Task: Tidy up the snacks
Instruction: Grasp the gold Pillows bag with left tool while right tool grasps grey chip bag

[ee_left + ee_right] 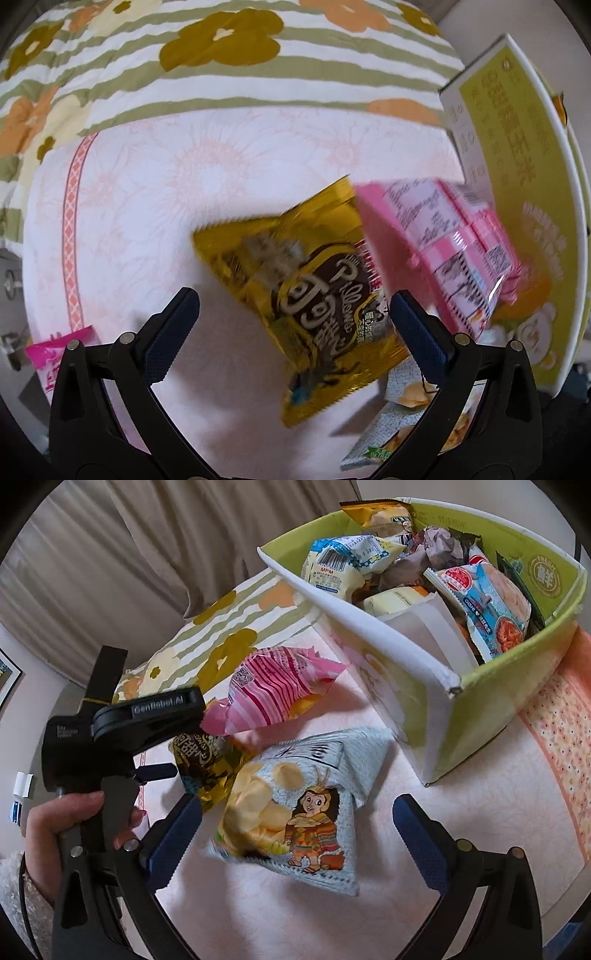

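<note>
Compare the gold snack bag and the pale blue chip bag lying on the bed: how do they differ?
The gold snack bag is shiny foil with a dark brown logo; the pale blue chip bag is matte, showing chips and a cartoon figure. The gold one lies partly under the blue one's edge. Both lie outside the green box, ungripped.

I see a lime-green and white box [491, 716] holding mixed wrappers. Just beside the box lies a pink-and-white striped packet [273, 690], below it a pale blue chip bag [306, 805] with a cartoon figure, then a gold-and-brown pouch [317, 299]. Beyond: a white quilt [184, 66] with green stripes and olive and orange flowers.
</note>
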Available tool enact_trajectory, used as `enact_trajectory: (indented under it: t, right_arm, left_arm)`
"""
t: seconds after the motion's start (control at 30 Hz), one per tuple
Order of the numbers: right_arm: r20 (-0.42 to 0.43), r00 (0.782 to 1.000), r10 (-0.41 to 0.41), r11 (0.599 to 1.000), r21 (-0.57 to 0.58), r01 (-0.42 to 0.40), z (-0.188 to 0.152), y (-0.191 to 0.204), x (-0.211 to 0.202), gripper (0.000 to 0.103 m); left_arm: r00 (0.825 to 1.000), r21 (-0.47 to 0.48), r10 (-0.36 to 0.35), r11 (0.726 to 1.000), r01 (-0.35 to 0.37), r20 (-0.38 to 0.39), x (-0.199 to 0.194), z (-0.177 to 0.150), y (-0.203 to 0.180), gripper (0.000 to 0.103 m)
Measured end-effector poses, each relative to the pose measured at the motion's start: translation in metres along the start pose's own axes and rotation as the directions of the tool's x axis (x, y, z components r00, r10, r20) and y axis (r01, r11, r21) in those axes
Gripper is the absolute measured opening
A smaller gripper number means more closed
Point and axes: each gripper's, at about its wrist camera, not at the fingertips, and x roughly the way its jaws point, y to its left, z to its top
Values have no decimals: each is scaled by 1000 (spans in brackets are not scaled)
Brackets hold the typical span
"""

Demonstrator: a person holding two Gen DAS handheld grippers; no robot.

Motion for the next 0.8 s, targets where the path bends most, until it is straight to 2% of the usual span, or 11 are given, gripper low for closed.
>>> enact_trajectory:
  t: [0.2, 0.33, 0.57, 0.63, 0.67, 0.7, 0.8]
  right_arm:
    - [-11, 1000, 1, 1000, 5, -1, 0, 3, 8, 103]
    - [-8, 1000, -7, 1000, 6, 7, 0, 6, 10, 103]
    - [-21, 997, -79, 996, -45, 78, 2, 8, 16, 103]
    - [-31, 994, -103, 993, -62, 101, 3, 7, 21, 103]
    - [-38, 994, -107, 992, -66, 104, 4, 7, 23, 103]
    - [-41, 993, -110, 992, -66, 108, 6, 5, 25, 103]
    - [-50, 992, -119, 991, -69, 116, 8, 5, 32, 103]
  left_arm:
    - [999, 25, 38, 999, -39, 7, -8, -11, 12, 102]
    - [999, 44, 24, 999, -26, 31, -15, -3, 5, 102]
    - [997, 87, 66, 994, -69, 32, -7, 11, -3, 101]
    - [997, 104, 78, 991, -80, 20, -2, 10, -3, 93]
    - [997, 110, 79, 991, -80, 12, 1, 9, -2, 79]
    - [997, 114, 81, 990, -80, 1, 4, 8, -1, 70]
    - [996, 149, 89, 985, -92, 23, 3, 5, -3, 61]
